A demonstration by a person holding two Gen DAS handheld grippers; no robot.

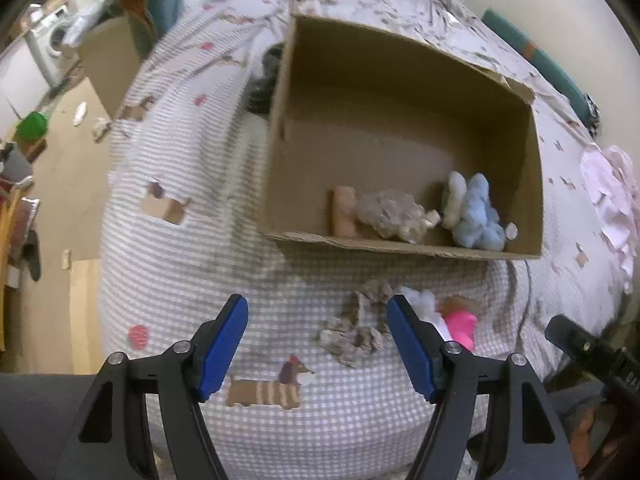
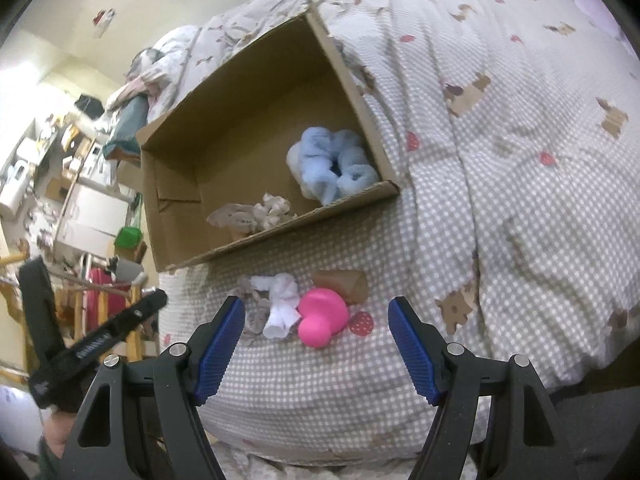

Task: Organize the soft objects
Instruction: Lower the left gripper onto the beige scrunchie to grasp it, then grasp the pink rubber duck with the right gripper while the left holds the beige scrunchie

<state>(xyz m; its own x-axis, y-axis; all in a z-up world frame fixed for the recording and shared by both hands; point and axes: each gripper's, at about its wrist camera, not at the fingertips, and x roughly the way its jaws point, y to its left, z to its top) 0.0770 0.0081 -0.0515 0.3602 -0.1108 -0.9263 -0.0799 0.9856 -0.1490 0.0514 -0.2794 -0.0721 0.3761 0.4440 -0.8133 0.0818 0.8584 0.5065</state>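
An open cardboard box point(image 1: 400, 248) point(image 2: 168, 184) lies on the checked bedspread. Inside it are a blue fluffy scrunchie point(image 1: 480, 216) point(image 2: 336, 164), a greyish crumpled scrunchie point(image 1: 394, 214) point(image 2: 256, 214) and a peach roll point(image 1: 344, 210). In front of the box lie a grey patterned scrunchie point(image 1: 356, 328) point(image 2: 254, 308), a white soft piece point(image 1: 422, 304) point(image 2: 282, 306), a pink squishy toy point(image 1: 462, 326) point(image 2: 322, 316) and a brown one point(image 2: 344, 284). My left gripper point(image 1: 318, 344) is open above the bedspread, the grey scrunchie just inside its right finger. My right gripper point(image 2: 316, 346) is open, hovering near the pink toy.
The bedspread point(image 2: 500, 200) covers the bed, with rumpled bedding point(image 1: 612, 208) at its right. Left of the bed are bare floor point(image 1: 68, 184), a second cardboard box point(image 1: 108, 64), a green container point(image 1: 32, 126) and cluttered furniture point(image 2: 80, 200). The other gripper's black body point(image 1: 592, 352) point(image 2: 92, 344) shows at each frame's edge.
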